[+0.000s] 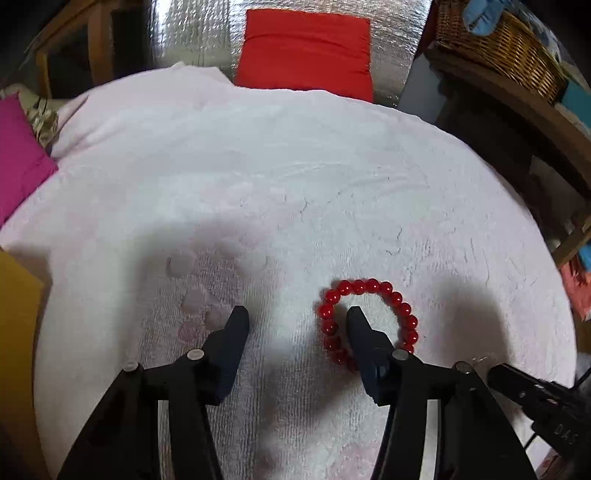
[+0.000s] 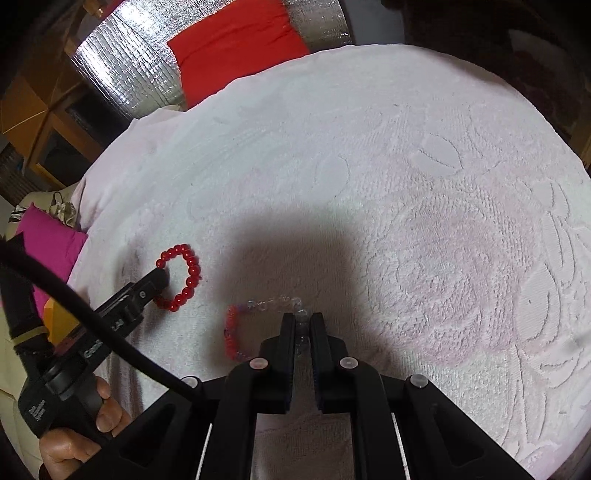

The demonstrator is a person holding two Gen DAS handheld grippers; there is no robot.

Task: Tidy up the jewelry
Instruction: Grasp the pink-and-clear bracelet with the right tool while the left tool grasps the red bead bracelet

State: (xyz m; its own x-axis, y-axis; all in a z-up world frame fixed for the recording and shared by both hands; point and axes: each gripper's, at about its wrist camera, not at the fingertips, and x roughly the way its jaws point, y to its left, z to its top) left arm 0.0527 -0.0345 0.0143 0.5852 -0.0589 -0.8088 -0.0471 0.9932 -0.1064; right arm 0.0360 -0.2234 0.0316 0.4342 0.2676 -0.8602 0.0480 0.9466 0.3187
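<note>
A red bead bracelet (image 1: 373,317) lies flat on the white towel (image 1: 258,166). My left gripper (image 1: 297,317) is open above it; its right finger (image 1: 364,332) sits inside the bracelet's ring and its left finger stands outside. The bracelet also shows in the right wrist view (image 2: 183,277) with the left gripper's finger in it. My right gripper (image 2: 303,319) is shut on a second bracelet of clear and red-purple beads (image 2: 258,325), pinching its clear side against the towel (image 2: 406,184).
A red cushion (image 1: 304,51) and silver foil sheet (image 1: 192,33) lie beyond the towel. A pink cushion (image 1: 18,155) is at left, a wicker basket (image 1: 498,44) on a shelf at right. The right gripper's body (image 1: 539,398) is close on the left gripper's right.
</note>
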